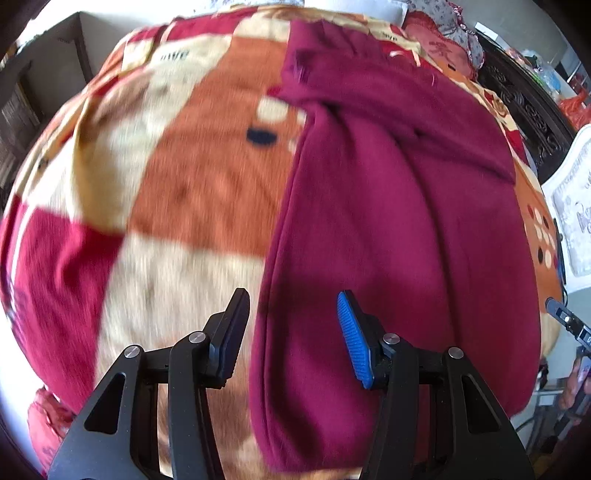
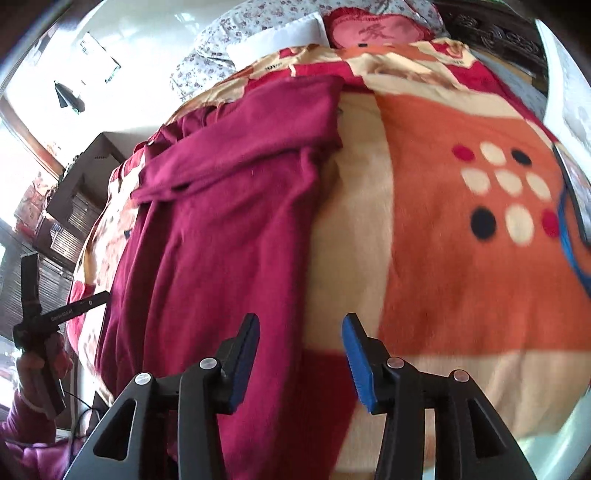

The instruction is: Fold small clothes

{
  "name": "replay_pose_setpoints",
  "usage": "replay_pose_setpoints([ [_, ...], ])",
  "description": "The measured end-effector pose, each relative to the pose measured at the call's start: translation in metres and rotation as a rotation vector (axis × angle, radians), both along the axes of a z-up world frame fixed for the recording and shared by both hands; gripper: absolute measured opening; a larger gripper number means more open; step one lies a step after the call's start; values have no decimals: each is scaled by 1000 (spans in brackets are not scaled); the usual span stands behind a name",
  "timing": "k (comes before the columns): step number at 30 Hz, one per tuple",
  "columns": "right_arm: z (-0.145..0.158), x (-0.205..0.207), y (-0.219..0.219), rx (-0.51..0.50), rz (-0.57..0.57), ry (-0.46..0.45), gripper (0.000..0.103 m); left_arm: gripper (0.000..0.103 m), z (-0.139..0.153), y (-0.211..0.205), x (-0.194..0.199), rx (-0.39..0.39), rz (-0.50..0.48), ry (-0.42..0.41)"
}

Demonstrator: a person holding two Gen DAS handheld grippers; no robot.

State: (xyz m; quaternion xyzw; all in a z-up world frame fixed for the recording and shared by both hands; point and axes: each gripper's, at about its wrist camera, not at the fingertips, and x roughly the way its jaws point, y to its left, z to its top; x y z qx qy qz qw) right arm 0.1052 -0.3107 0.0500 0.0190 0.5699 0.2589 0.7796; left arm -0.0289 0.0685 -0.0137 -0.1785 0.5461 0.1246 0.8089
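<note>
A dark magenta garment (image 1: 388,221) lies lengthwise on a patterned blanket, folded into a long strip with a sleeve folded across its far part. It also shows in the right wrist view (image 2: 229,206). My left gripper (image 1: 293,310) is open and empty, hovering over the garment's near left edge. My right gripper (image 2: 299,332) is open and empty, over the garment's near right edge. The left gripper's body (image 2: 37,325) shows at the left of the right wrist view, and the right gripper's tip (image 1: 565,317) at the right edge of the left wrist view.
The orange, cream and red blanket (image 1: 184,192) covers a bed. Pillows (image 2: 373,29) lie at the head. A dark carved headboard (image 1: 524,96) stands at the back right. A dark cabinet (image 2: 81,177) stands left of the bed. A flat dark item (image 2: 576,192) lies at the blanket's right edge.
</note>
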Motion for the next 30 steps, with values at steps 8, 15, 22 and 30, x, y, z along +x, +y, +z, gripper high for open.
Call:
replay_pose_setpoints([
  [8,-13,-36,-11,29,42,62,45,62,-17,-12,-25,-50,3,9],
  [15,-17,-57,2,86,107,56,46,80,-22,-26,-28,-19,-51,20],
  [22,-19,-56,-8,145,129,75,46,92,-29,-47,-23,58,-120,56],
  [30,-20,-60,-14,189,181,92,46,96,-33,-62,-10,66,-121,59],
])
